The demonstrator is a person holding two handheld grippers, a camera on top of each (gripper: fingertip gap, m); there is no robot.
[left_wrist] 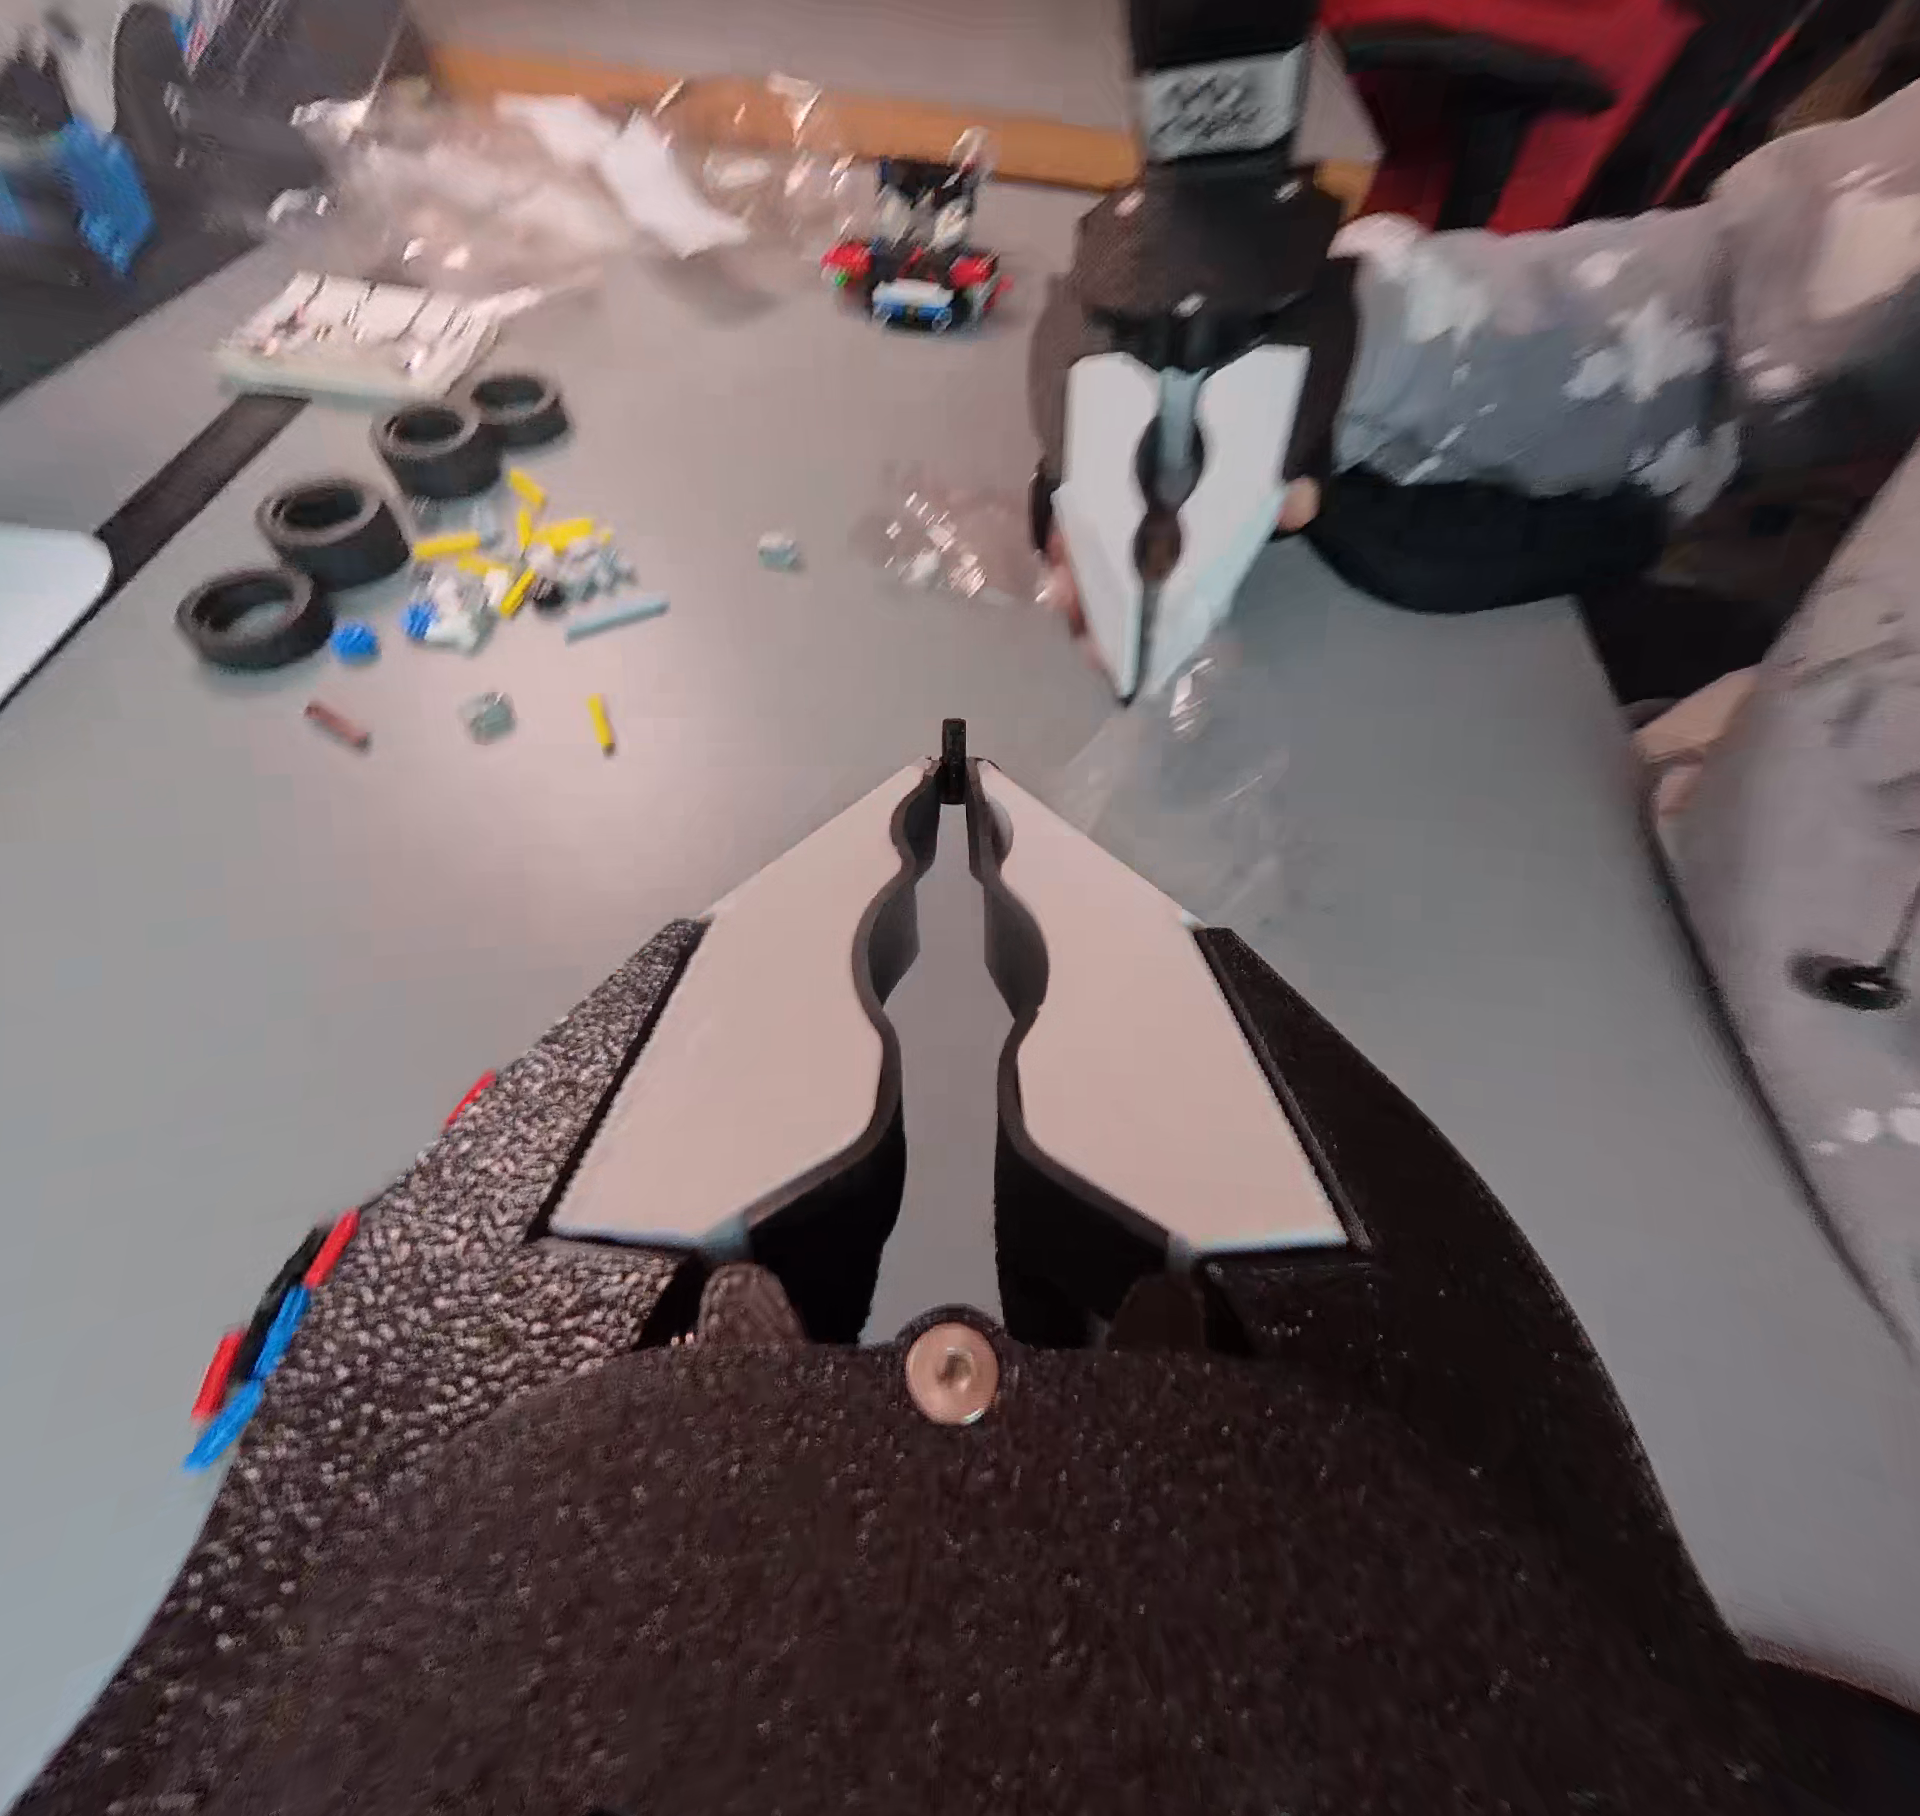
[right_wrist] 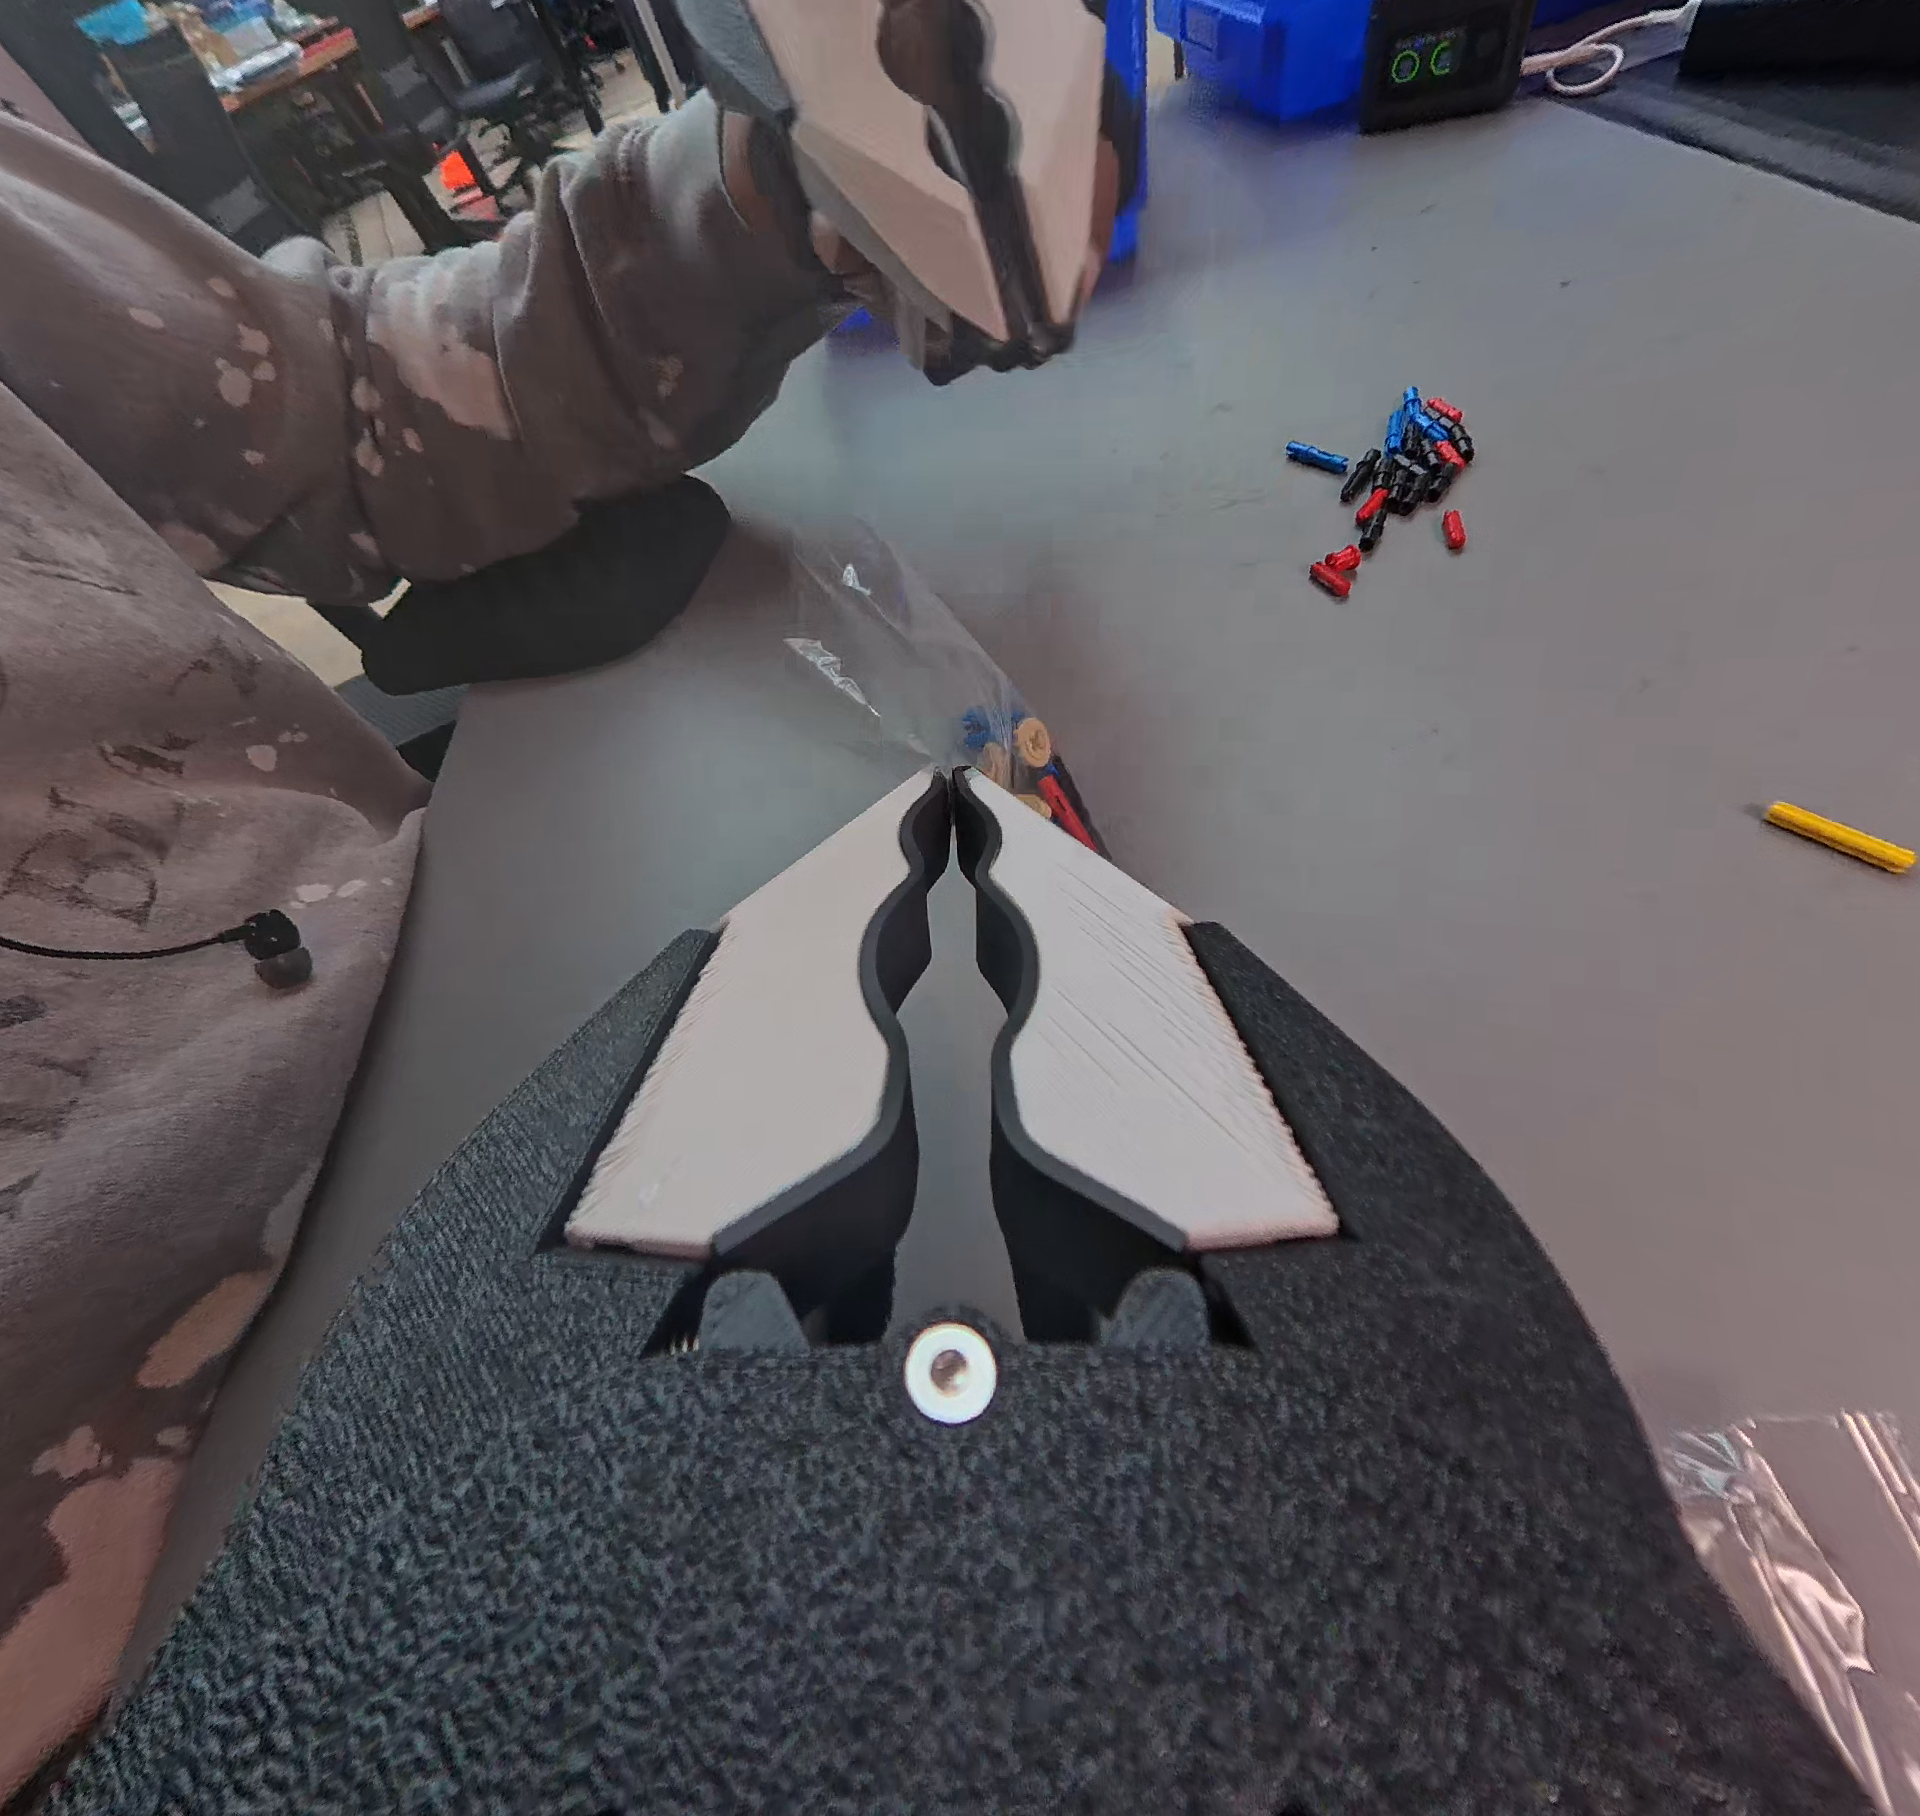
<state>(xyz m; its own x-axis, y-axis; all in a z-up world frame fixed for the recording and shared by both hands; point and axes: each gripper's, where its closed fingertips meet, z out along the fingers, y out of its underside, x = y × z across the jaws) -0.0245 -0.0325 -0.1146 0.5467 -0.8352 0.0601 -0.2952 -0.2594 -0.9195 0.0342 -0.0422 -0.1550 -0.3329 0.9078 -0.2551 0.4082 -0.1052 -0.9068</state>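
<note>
Two fingers pinch an upright black pin.

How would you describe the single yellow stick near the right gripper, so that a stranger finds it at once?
Start at the grey table in the right wrist view and find the heap of red, blue and black pins. Go nearer and to the right, close to the picture's edge. The yellow stick lies there alone, longer than any pin and the only yellow piece.

Grey table; black tyres; blue bin; red/blue/black pegs.
</note>
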